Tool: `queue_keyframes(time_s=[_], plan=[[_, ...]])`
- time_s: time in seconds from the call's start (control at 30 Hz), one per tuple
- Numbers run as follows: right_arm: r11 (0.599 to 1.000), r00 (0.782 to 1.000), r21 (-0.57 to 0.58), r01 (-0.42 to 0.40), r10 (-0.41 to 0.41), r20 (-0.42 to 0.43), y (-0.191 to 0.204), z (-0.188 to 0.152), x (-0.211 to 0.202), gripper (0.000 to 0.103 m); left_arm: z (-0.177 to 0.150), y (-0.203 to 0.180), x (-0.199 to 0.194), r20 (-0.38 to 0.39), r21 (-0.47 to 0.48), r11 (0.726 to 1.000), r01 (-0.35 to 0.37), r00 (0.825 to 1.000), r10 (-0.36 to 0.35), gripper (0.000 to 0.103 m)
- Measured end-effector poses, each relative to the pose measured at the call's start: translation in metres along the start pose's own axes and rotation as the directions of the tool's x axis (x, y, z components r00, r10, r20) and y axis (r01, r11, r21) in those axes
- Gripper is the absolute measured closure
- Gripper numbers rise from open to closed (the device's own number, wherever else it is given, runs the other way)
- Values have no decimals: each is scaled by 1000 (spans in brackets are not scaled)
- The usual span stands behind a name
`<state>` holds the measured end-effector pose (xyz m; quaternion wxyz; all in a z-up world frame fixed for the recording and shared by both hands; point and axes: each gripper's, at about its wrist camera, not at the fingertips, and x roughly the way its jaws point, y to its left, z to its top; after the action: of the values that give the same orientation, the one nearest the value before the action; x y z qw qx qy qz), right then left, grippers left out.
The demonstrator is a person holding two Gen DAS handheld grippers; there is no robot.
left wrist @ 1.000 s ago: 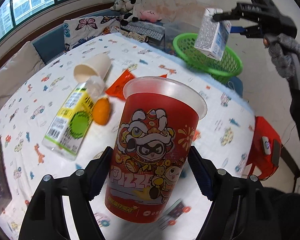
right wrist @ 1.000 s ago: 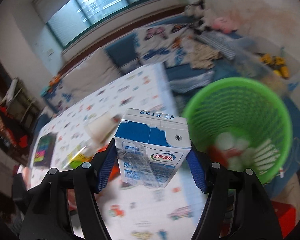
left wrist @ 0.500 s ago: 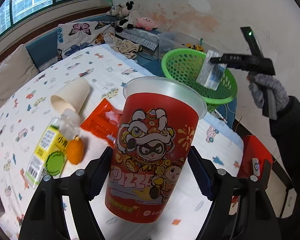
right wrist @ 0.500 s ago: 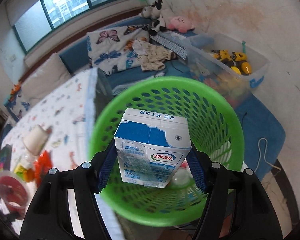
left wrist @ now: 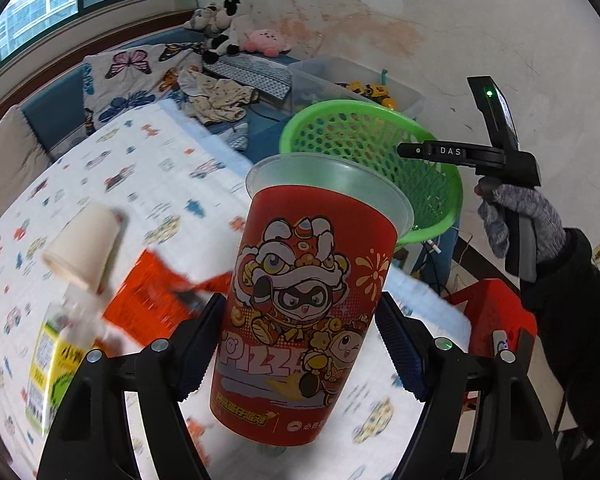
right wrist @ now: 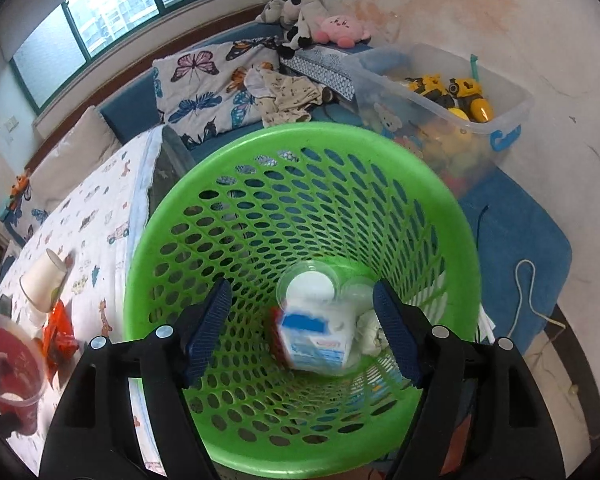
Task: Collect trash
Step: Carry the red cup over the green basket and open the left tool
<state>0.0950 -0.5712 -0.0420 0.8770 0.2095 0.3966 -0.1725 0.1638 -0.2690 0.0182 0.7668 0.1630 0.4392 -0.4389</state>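
Note:
My left gripper (left wrist: 300, 344) is shut on a red plastic cup (left wrist: 304, 304) with a cartoon print, held above the patterned tablecloth (left wrist: 148, 176). The same cup (right wrist: 8, 364) shows at the left edge of the right wrist view. My right gripper (right wrist: 302, 328) hangs over the green mesh basket (right wrist: 456, 216), and its jaws are opening with nothing pressed between them. A blue and white milk carton (right wrist: 316, 336), blurred, is down inside the basket among other trash. In the left wrist view the right gripper (left wrist: 404, 150) sits above the basket (left wrist: 440, 188), held by a gloved hand (left wrist: 520, 220).
On the tablecloth lie a white paper cup (left wrist: 84, 244), a red wrapper (left wrist: 152, 300) and a yellow-green carton (left wrist: 52, 368). A clear bin of toys (right wrist: 452, 112) stands behind the basket by the wall. A red stool (left wrist: 496, 312) stands on the floor.
The milk carton left my right gripper and dropped into the basket as the jaws widened. My left gripper carried the red cup closer to the basket.

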Motion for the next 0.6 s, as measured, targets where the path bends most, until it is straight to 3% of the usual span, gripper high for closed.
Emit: queue_keyframes(time_s=[0.6], plan=[[997,994,41,-59,55,97,-27,-33,-60,26,80,-67,86,-86,70,996,49,995,-43,30]])
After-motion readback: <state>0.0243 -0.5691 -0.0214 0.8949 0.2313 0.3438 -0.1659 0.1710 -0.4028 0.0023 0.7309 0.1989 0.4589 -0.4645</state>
